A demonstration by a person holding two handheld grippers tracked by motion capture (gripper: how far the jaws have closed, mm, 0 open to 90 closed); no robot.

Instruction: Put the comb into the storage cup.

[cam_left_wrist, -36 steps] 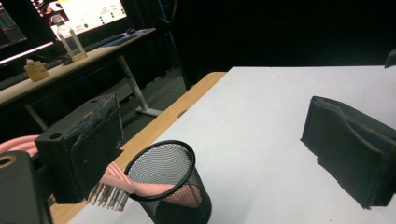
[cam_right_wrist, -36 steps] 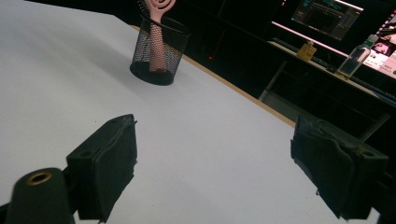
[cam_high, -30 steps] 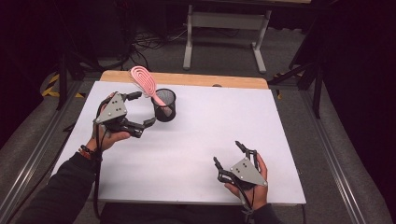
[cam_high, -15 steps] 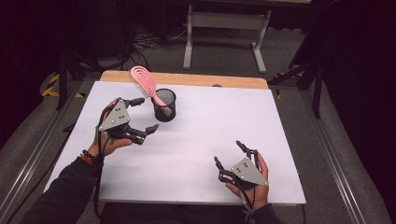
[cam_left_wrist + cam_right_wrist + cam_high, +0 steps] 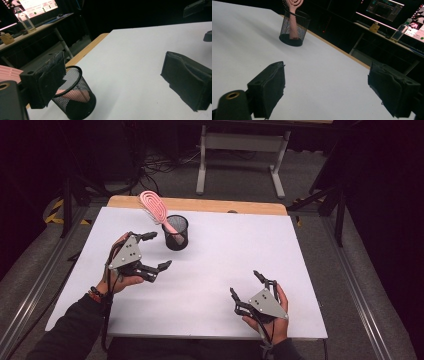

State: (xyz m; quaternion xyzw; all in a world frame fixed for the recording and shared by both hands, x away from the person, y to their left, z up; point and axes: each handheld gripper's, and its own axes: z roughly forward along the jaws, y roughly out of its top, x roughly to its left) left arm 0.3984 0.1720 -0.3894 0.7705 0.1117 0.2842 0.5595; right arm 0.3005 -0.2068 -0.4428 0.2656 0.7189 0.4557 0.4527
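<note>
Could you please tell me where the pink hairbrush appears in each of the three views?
High view: the pink hairbrush is upper left of centre, handle down in the black mesh cup, head leaning left.
Left gripper view: lower left, the handle shows through the mesh.
Right gripper view: top, left of centre, standing in the cup.
Shared landmark: the black mesh cup.

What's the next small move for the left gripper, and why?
Probably draw the left gripper a little farther from the mesh cup toward the table's near edge. Its jaws are open and hold nothing, and the pink hairbrush already stands handle-down in the cup, leaning out.
</note>
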